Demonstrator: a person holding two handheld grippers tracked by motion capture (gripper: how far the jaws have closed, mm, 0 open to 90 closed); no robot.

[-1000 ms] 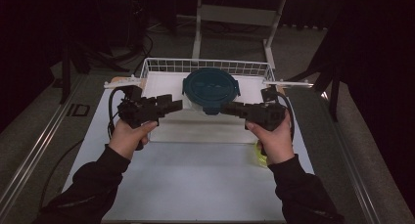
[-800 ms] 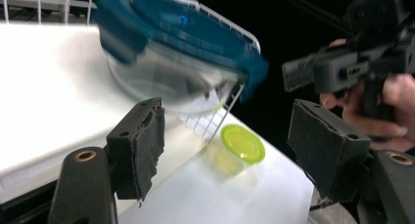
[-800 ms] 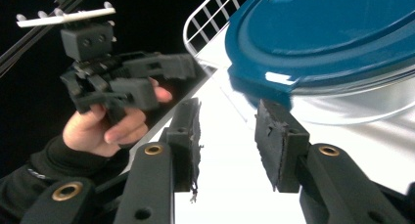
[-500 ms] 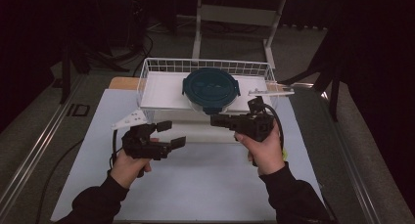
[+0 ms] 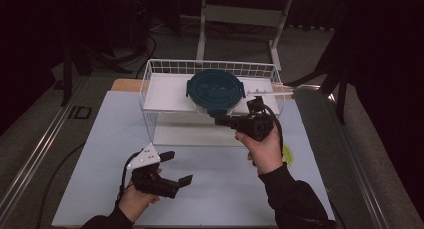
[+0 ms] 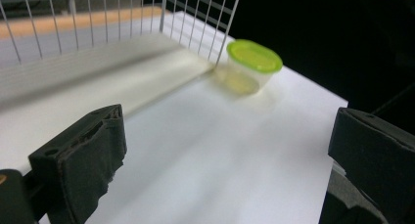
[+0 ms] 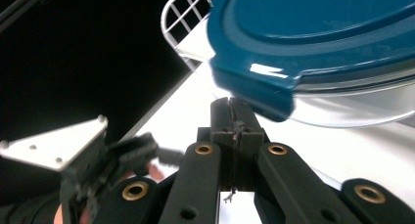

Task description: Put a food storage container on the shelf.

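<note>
White surface [image 5: 225, 199], dark room. Teal-lidded bowl [image 5: 216, 89] already in wire basket [image 5: 150, 84]. Right gripper [image 5: 220, 120] just closed together, empty, under lid tab. Left gripper [image 5: 179, 166] just opened wide, empty, facing green-lidded cup [image 6: 247, 65], probably next.

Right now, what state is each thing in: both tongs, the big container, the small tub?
Left tongs: open, empty, low over the table.
Right tongs: shut, empty, tips by the teal lid's tab.
Round container: teal lid on, in the wire basket.
Small tub: green lid on, upright.

The left claw [image 5: 175, 166] dropped toward the person, jaws opening; the right claw [image 5: 220, 121] closed.
</note>
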